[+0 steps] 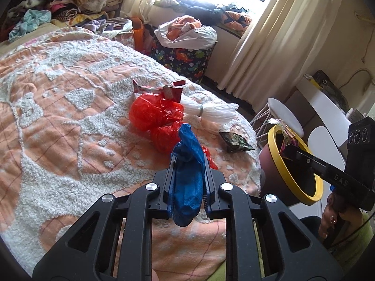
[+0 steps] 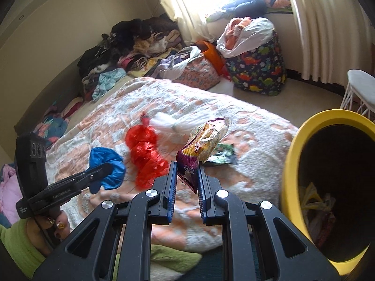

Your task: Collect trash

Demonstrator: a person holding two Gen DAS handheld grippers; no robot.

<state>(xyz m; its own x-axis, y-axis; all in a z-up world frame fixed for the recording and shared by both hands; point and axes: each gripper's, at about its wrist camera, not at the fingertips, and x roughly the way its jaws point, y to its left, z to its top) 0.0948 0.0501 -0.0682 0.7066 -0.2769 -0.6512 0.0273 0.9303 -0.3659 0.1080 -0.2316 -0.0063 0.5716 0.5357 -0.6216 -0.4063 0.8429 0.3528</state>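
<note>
My left gripper (image 1: 188, 161) is shut on a crumpled blue plastic bag (image 1: 187, 182), held above the bed; the bag also shows in the right wrist view (image 2: 106, 167). My right gripper (image 2: 186, 166) is shut on a purple and yellow snack wrapper (image 2: 204, 145), held beside the yellow-rimmed trash bin (image 2: 289, 164). In the left wrist view the wrapper (image 1: 288, 140) hangs over the bin's rim (image 1: 275, 154). On the bed lie a red plastic bag (image 1: 154, 114), a white tassel bundle (image 1: 211, 111), a torn red wrapper (image 1: 168, 89) and a dark wrapper (image 1: 235, 140).
The bed has an orange and white blanket (image 1: 58, 107). Piles of clothes (image 1: 61, 7) lie at its far side. A dinosaur-print hamper (image 1: 185, 56) stands by the curtains. A white stool (image 1: 284, 114) and a white table (image 1: 325, 103) stand beyond the bin. Trash lies inside the bin (image 2: 316, 208).
</note>
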